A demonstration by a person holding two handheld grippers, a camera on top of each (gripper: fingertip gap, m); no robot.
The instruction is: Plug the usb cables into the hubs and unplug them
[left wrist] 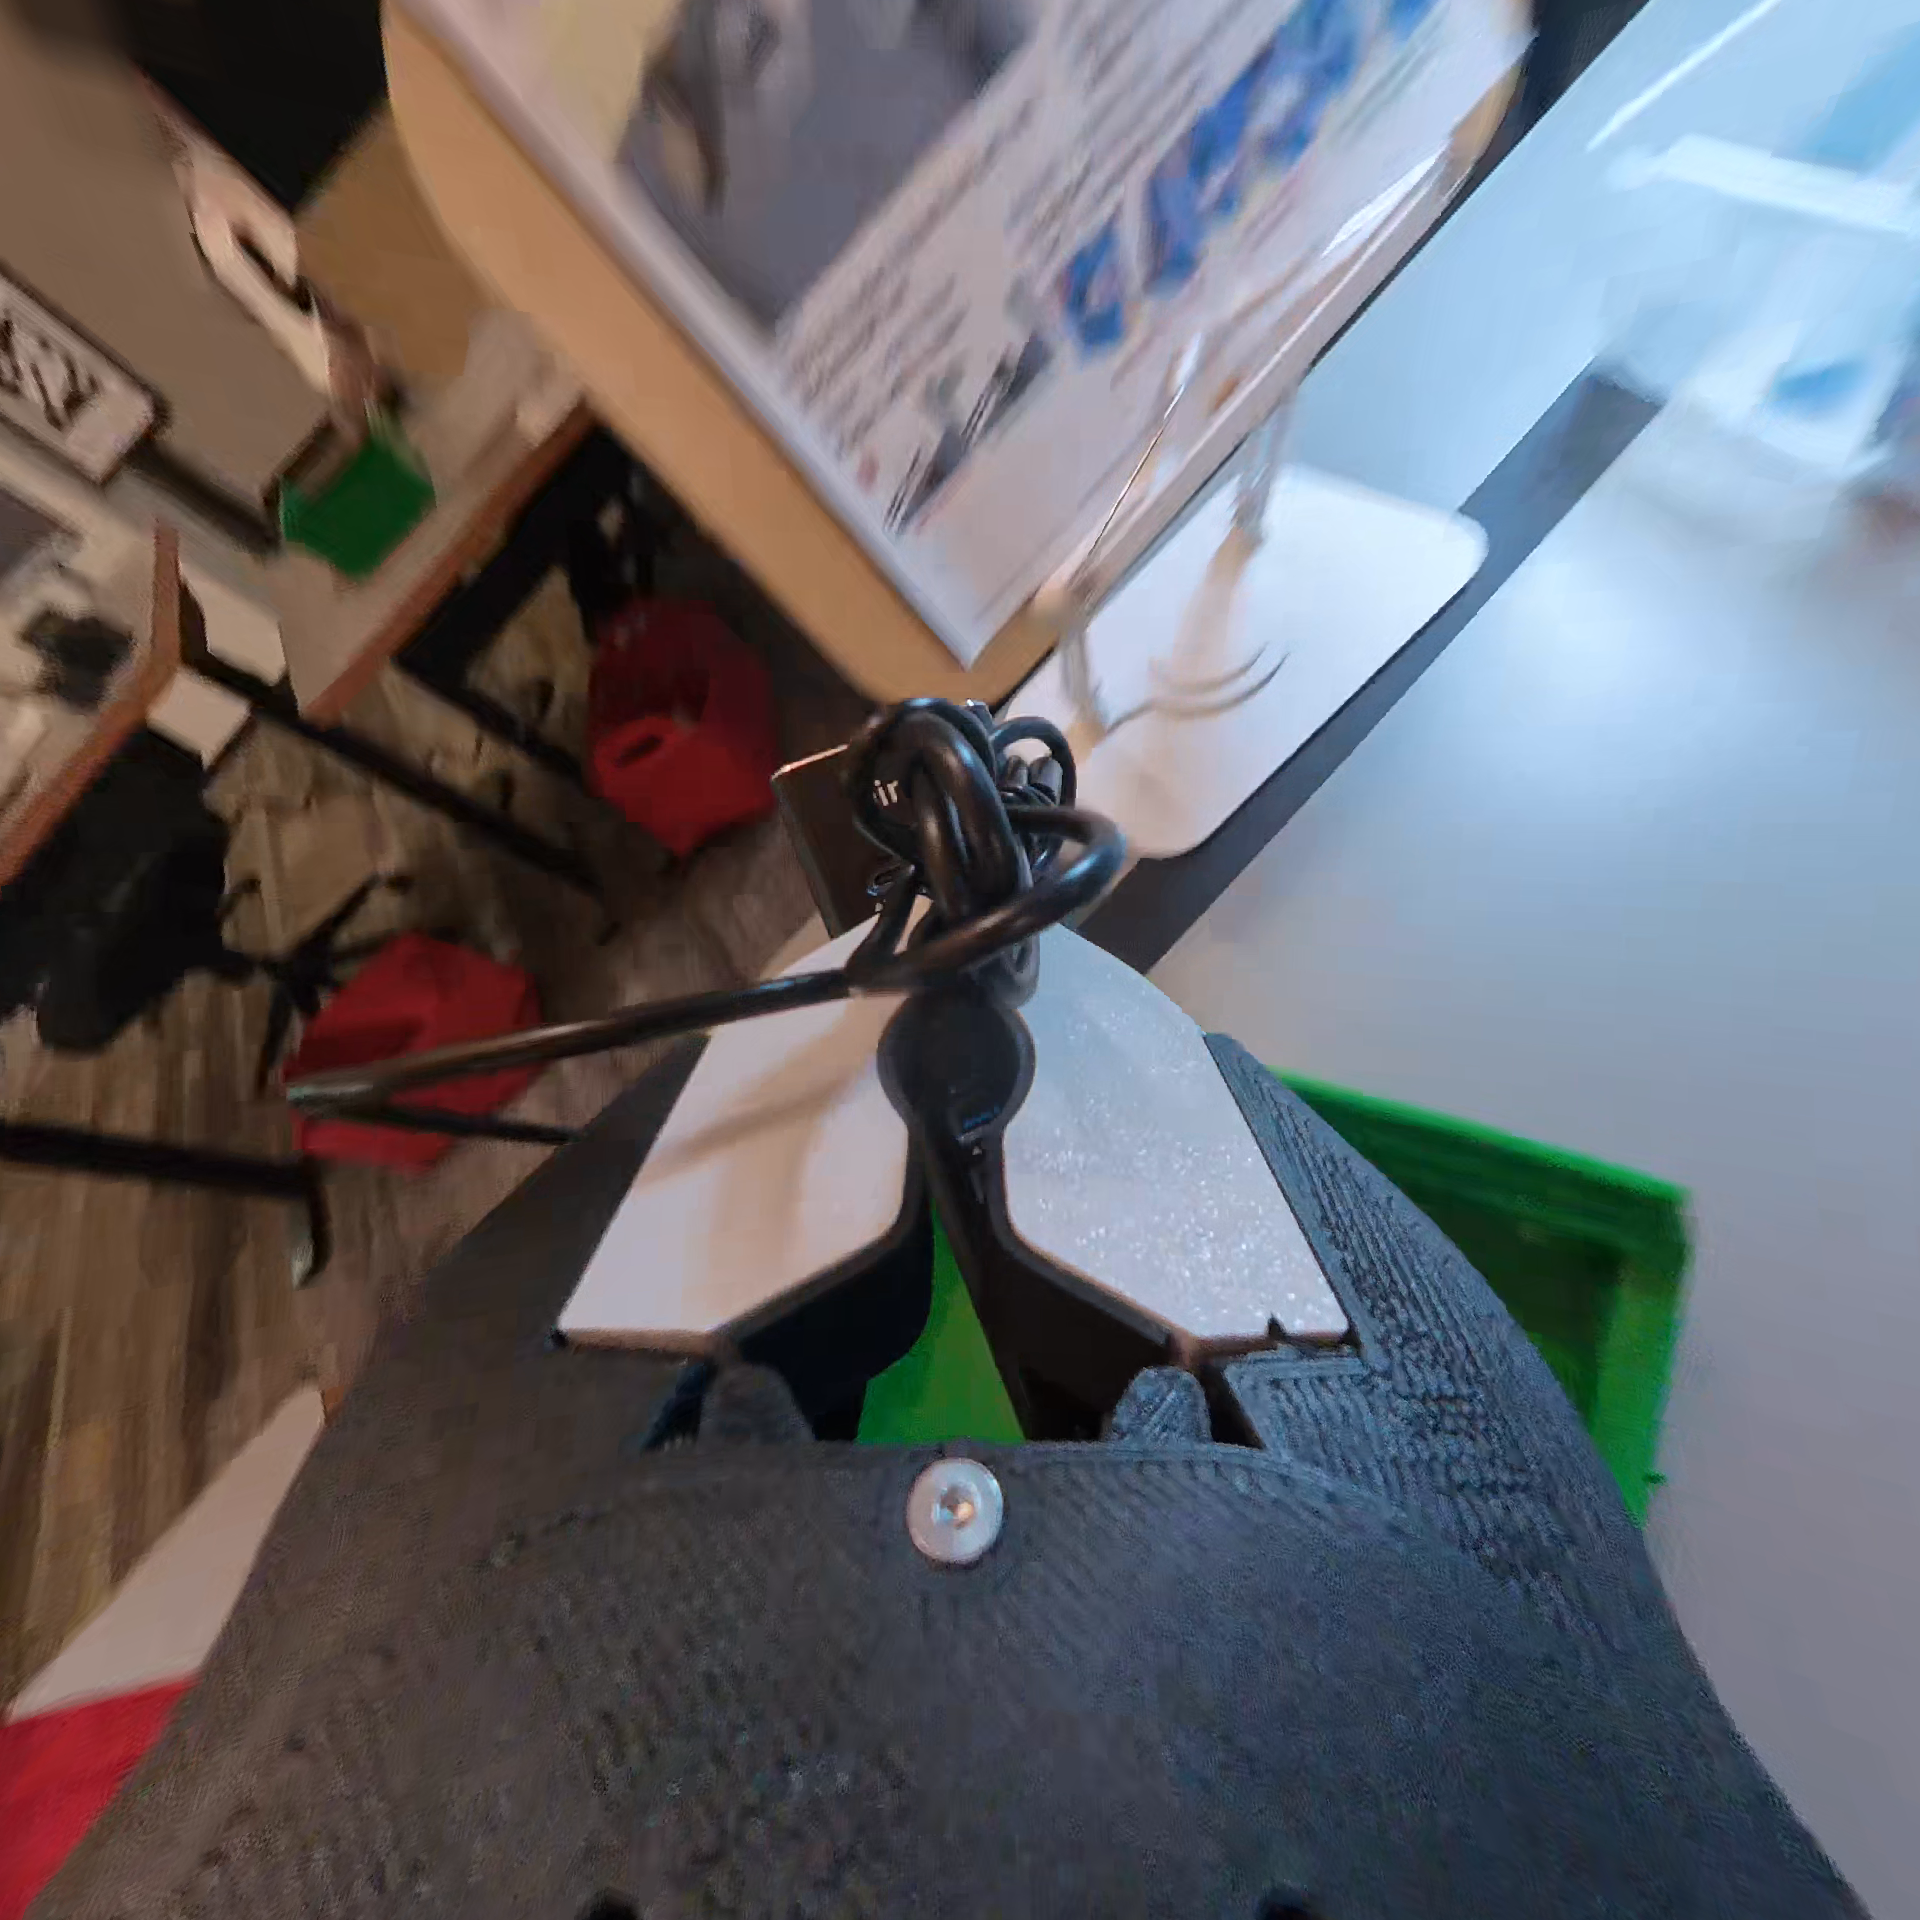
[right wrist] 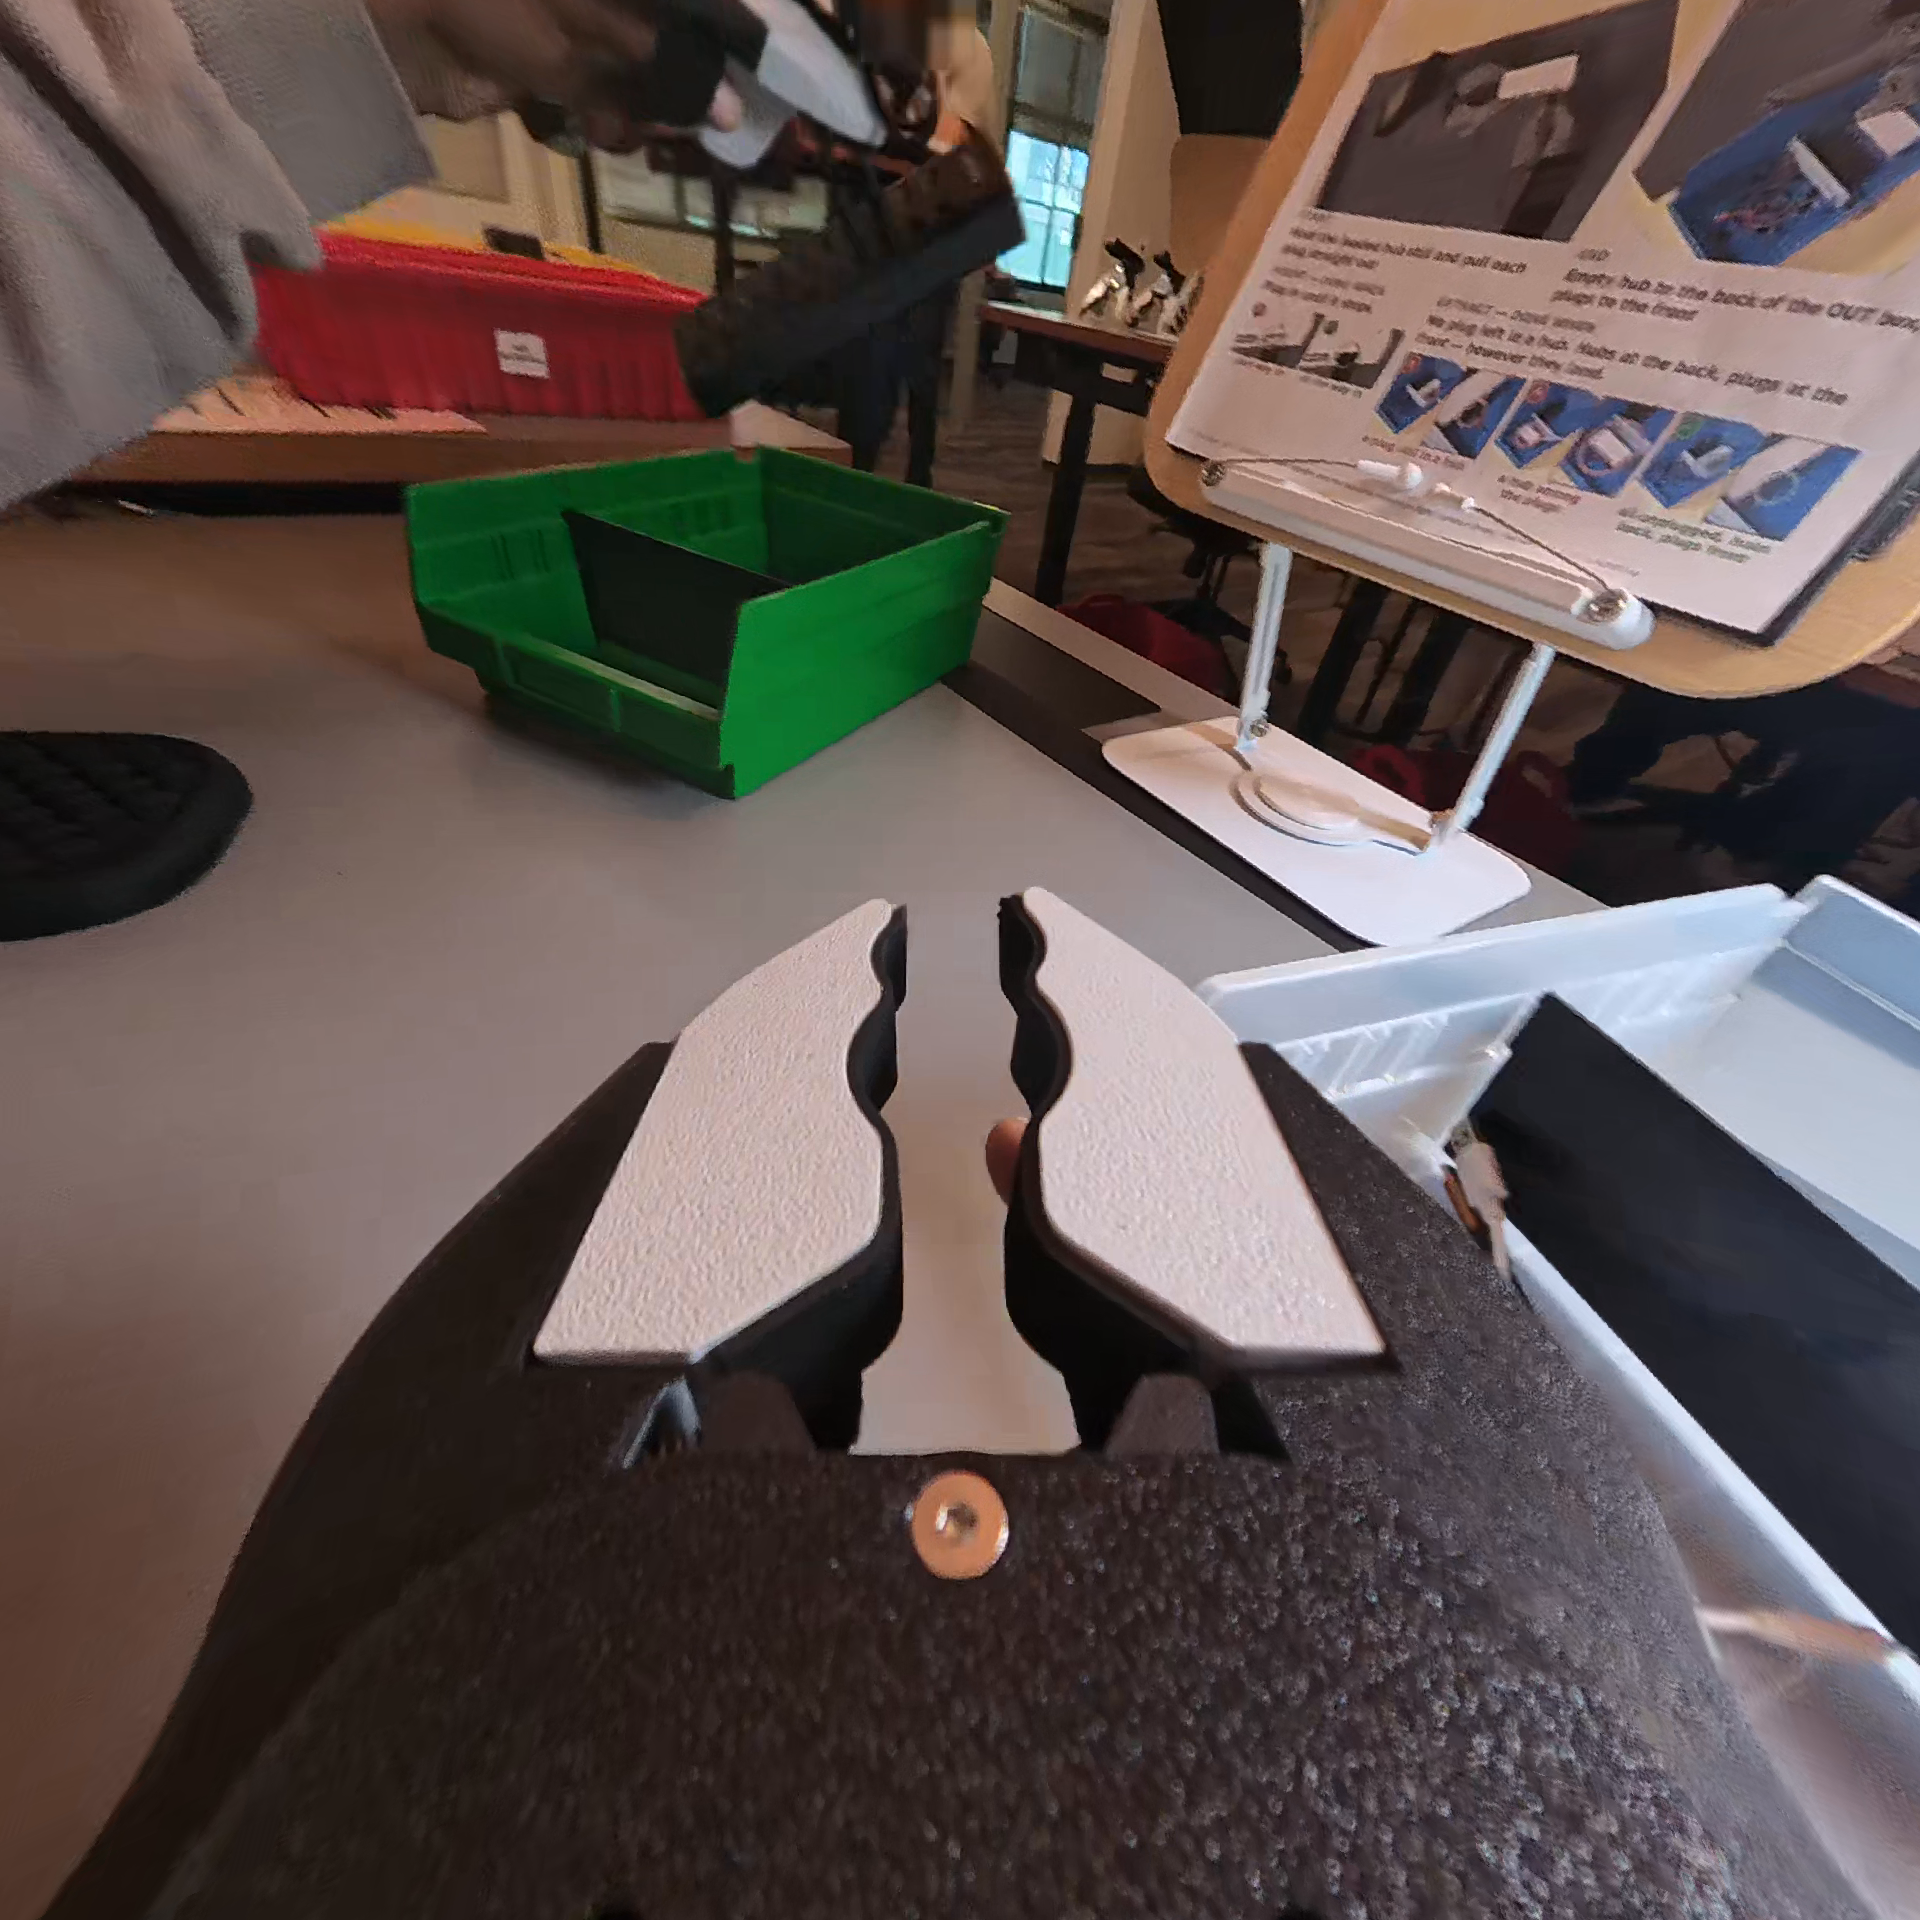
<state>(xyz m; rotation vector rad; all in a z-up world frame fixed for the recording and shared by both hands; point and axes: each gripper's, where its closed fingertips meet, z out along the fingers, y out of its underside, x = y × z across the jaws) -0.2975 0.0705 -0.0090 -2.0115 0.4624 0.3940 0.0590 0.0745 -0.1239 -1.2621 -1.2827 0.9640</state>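
Note:
My left gripper (left wrist: pixel 951 971) is shut on a black USB plug (left wrist: pixel 968 1117) and is held tilted, high above the table. A tangled black cable (left wrist: pixel 966 831) loops just past its fingertips, with a dark hub (left wrist: pixel 831 831) hanging against it. One strand of cable runs off to the left. My right gripper (right wrist: pixel 951 914) is open with a narrow gap and empty, low over the grey table (right wrist: pixel 468 987). The left gripper also shows in the right wrist view (right wrist: pixel 852 281), raised at the top left in a person's hand.
A green bin (right wrist: pixel 862 634) with a black divider stands on the table ahead; it also shows under the left gripper (left wrist: pixel 1507 1247). A white bin (right wrist: pixel 1455 1029) with a black divider lies at the right. An instruction sheet on a white stand (right wrist: pixel 1340 831) is at the table's far edge. A black pad (right wrist: pixel 94 821) lies left.

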